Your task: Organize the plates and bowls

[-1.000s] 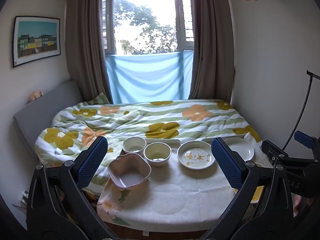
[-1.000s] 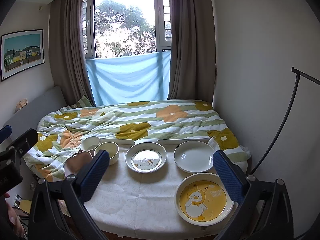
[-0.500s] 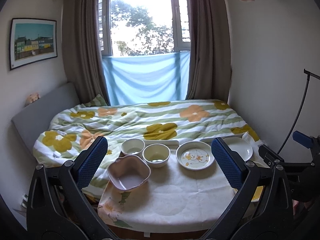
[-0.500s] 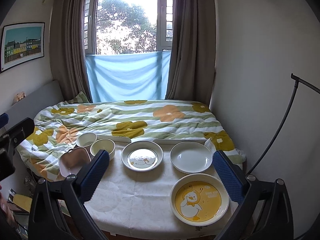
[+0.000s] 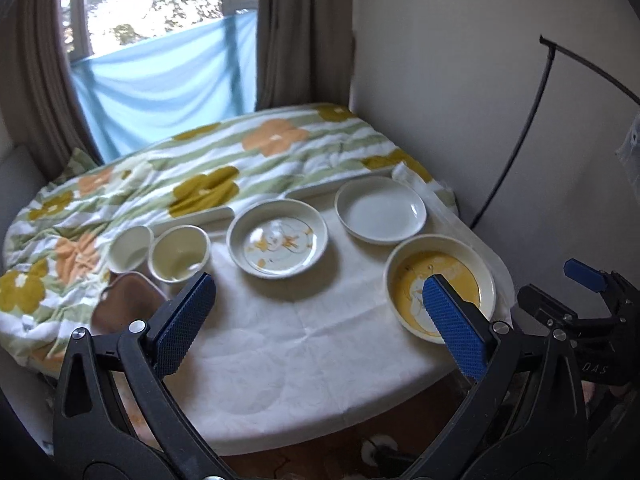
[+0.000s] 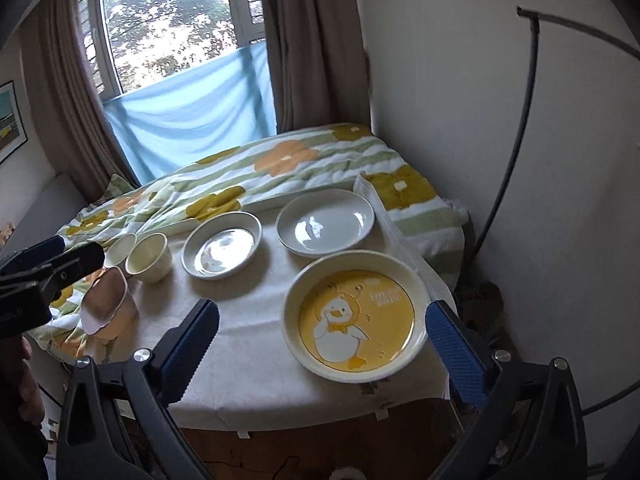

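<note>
A small table with a white cloth (image 5: 288, 344) holds the dishes. A yellow duck plate (image 6: 354, 318) sits front right, also in the left wrist view (image 5: 440, 276). A plain white plate (image 6: 325, 224) lies behind it. A rimmed patterned plate (image 5: 277, 238) sits mid-back. Two small cream bowls (image 5: 179, 254) (image 5: 130, 249) stand at the back left, with a pink wavy bowl (image 6: 105, 300) in front of them. My left gripper (image 5: 316, 324) is open and empty above the table's front. My right gripper (image 6: 320, 340) is open and empty, straddling the duck plate from above.
A bed with a flowered quilt (image 5: 224, 164) lies right behind the table. A wall (image 6: 500, 120) and a black curved cable (image 6: 516, 128) are on the right. A window with curtains and blue cloth (image 6: 192, 112) is at the back.
Both grippers have swung right and dropped closer to the table. The dishes look larger, and the duck plate now sits between the right gripper's fingers. No dish has moved.
</note>
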A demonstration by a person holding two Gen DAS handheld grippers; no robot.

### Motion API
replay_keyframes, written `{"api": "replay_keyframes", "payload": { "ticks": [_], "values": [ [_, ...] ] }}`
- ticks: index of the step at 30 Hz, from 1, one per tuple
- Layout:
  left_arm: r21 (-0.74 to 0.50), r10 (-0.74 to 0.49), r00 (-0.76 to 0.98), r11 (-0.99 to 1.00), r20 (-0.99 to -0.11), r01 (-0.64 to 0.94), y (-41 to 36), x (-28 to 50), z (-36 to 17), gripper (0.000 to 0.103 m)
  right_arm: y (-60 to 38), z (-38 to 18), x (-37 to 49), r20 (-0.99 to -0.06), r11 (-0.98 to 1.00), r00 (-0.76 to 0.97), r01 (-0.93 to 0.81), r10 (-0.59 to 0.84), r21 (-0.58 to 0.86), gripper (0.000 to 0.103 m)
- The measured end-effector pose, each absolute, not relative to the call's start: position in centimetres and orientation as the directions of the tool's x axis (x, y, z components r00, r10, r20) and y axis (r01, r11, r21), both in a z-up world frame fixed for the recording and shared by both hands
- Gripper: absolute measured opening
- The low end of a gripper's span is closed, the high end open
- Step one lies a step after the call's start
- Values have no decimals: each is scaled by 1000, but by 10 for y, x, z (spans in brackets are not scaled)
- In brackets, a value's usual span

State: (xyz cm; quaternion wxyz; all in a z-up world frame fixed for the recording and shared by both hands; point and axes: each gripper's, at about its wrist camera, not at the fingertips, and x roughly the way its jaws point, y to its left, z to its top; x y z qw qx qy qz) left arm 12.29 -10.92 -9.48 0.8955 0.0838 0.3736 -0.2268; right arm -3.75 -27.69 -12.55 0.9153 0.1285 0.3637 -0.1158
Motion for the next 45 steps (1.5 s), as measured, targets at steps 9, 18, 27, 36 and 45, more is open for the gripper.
{"api": "replay_keyframes", "payload": {
  "ticks": [9,18,27,36,45],
  "values": [
    [-131,-396,328,786,-858,605,-206,180,-212,102,-363,-220,-16,-812,894,583,364,0,261,91],
    [-197,-353,119,737,-928,647,-252,208,-285,63,-411,-277,10,-823,842,536,344,187,415,53],
    [-213,-329,58,727,-943,653,-261,215,-311,21,-425,-291,22,-832,841,510,335,217,425,21],
    [-195,-324,72,715,-943,671,-265,216,-312,19,-429,-296,33,-854,873,478,308,203,379,13],
    [-136,-310,136,713,-941,688,-271,198,-298,19,-424,-295,34,-866,921,466,231,179,315,13]
  ]
}}
